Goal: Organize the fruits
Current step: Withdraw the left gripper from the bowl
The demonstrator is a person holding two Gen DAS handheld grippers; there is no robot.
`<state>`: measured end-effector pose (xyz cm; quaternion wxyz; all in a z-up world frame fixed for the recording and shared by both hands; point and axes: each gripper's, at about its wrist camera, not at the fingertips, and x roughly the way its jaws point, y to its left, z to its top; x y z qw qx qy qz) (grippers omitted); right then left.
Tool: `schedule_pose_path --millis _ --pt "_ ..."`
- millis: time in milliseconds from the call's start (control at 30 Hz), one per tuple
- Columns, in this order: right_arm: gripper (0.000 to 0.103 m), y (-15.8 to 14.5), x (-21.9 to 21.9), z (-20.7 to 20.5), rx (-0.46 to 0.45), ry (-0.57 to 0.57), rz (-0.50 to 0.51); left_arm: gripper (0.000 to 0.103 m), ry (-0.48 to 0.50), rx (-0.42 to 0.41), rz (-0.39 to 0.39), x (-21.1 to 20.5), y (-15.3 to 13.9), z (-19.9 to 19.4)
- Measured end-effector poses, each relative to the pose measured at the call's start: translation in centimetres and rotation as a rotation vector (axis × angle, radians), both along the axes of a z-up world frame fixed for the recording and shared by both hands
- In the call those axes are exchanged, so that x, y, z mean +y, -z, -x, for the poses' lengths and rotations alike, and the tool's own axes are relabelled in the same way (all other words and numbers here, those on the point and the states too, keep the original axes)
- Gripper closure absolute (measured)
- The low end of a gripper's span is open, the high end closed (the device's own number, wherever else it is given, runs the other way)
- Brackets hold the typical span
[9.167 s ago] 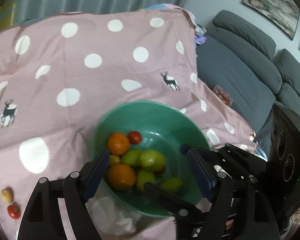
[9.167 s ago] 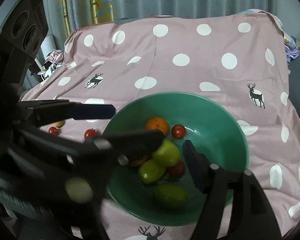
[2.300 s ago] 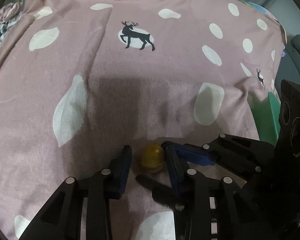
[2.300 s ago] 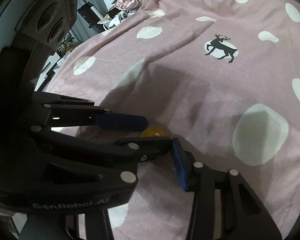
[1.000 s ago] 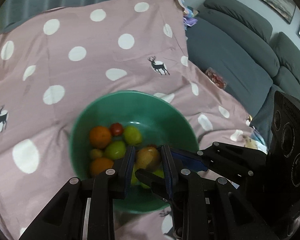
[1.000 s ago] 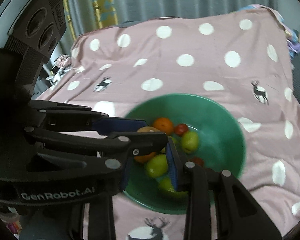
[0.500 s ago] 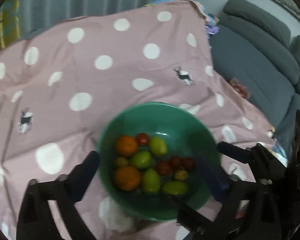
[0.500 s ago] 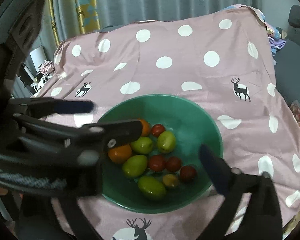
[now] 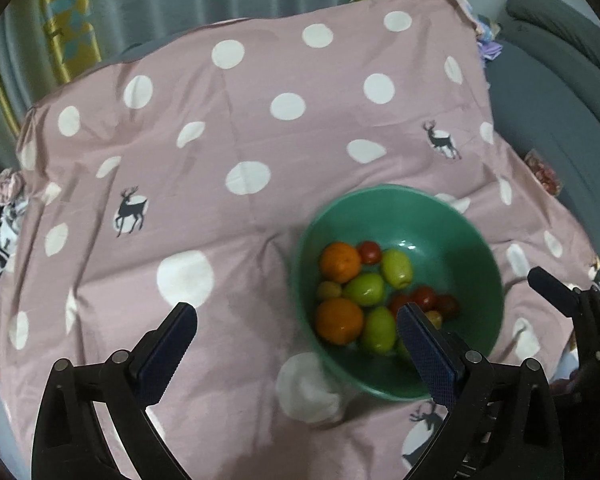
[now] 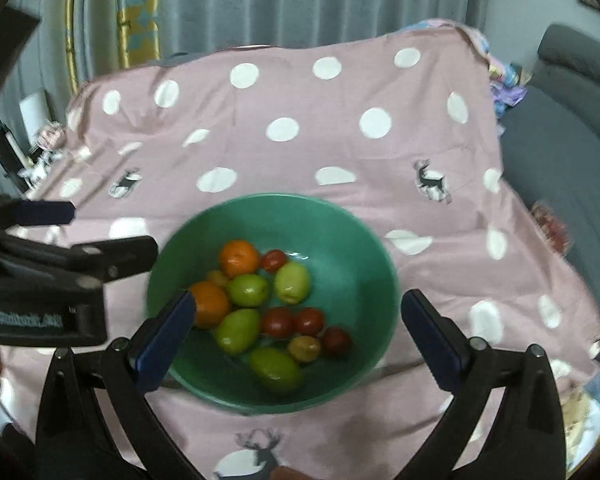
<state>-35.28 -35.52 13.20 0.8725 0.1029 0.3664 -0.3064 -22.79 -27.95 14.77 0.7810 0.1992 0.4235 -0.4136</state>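
A green bowl [image 9: 480, 264] [image 10: 364, 256] sits on a pink polka-dot cloth [image 9: 240, 216] [image 10: 300, 152]. It holds two oranges [image 10: 239, 258], several green fruits [image 10: 247, 289], several red tomatoes [image 10: 308, 321] and a small yellowish fruit [image 10: 303, 348]. My left gripper [image 9: 296, 344] is open and empty, above the cloth just left of the bowl. My right gripper [image 10: 296, 336] is open and empty, above the bowl's near side. The left gripper also shows at the left edge of the right wrist view [image 10: 100, 236].
A grey sofa [image 9: 560, 92] [image 10: 572, 128] stands to the right of the covered table. Grey curtains [image 10: 300, 4] hang behind it. Clutter [image 9: 4, 208] lies past the cloth's left edge.
The left gripper carried the yellowish fruit from the cloth to the bowl and opened; the fruit now lies in the bowl. Both grippers have since drawn back, the left shifting left.
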Motion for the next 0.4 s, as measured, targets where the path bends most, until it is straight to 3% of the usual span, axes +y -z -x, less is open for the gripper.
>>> schedule_pose_path --millis 67,200,400 --pt "0.0 0.0 -0.3 0.2 -0.033 -0.01 -0.061 0.003 -0.003 -0.001 -0.008 0.3 0.2 0.0" --pt "0.0 -0.3 0.9 -0.1 -0.023 -0.005 0.01 0.003 -0.01 -0.011 -0.021 0.5 0.3 -0.1" --pt "0.0 -0.4 1.2 -0.2 -0.034 0.014 0.0 0.003 -0.025 0.002 -0.012 0.9 0.3 -0.5"
